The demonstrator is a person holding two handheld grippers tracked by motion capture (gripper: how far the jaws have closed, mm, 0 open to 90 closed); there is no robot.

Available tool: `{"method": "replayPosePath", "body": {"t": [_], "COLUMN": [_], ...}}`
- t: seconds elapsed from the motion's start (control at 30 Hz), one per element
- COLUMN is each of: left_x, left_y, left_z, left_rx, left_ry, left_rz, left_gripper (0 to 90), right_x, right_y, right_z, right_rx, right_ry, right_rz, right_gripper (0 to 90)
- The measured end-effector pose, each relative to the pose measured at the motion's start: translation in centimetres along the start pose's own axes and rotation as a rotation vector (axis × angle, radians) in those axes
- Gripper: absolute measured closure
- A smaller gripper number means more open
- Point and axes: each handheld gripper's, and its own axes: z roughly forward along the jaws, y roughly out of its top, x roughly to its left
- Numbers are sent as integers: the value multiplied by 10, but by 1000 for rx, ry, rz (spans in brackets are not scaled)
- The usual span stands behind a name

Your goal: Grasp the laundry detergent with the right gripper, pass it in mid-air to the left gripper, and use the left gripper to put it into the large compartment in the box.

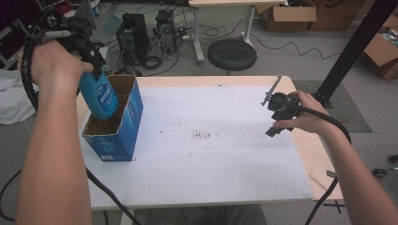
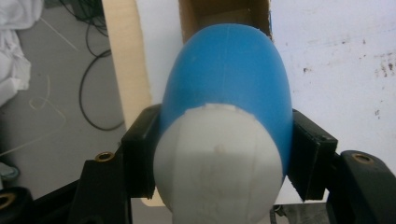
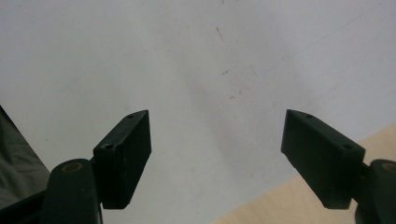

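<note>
Item: blue bottle [image 1: 99, 97]. Rounded plastic body, glossy mid-blue, with a printed label of white lettering on its side in the high view. One end is a dome of off-white plastic, seamed, seen close in the left gripper view [image 2: 219, 163]. Position: raised over the open top of the blue carton [image 1: 117, 140], at about 9 o'clock on the table [image 1: 211, 178], tilted with its blue end down toward the carton's mouth.

Carton: upright box, blue printed sides, bare brown cardboard inside, flaps open.

Left gripper [image 1: 96, 70]: clenched on the bottle, one black pad pressed to each flank.

Right gripper [image 1: 277, 123]: at about 3 o'clock, jaws spread apart with nothing between them, over the white table sheet.
</note>
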Motion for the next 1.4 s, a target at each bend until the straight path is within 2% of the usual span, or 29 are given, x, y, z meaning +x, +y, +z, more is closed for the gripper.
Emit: {"method": "replayPosePath", "body": {"t": [0.3, 0.53, 0.7, 0.97, 1.3, 1.4], "left_x": [-6, -7, -10, -13, -18, -18], "left_y": [-5, -12, -16, -20, -23, -25], "left_z": [37, 75, 97, 119, 134, 139], "left_rx": [22, 62, 87, 98, 119, 123], "left_ry": [-20, -41, -37, -44, -26, -33], "left_rz": [1, -7, -4, 4, 16, 16], "left_gripper": [389, 390, 389, 389, 389, 388], "right_x": [1, 3, 4, 4, 5, 4], "right_y": [-3, -3, -4, -5, -6, -7], "right_z": [-2, -6, -7, -7, -6, -4], "right_rx": [-5, -25, -27, -30, -31, -26], "right_ry": [-11, -14, -17, -14, -14, -13], "right_rz": [-1, -10, -10, -3, -2, 1], "right_gripper": [254, 278, 278, 278, 278, 278]}}
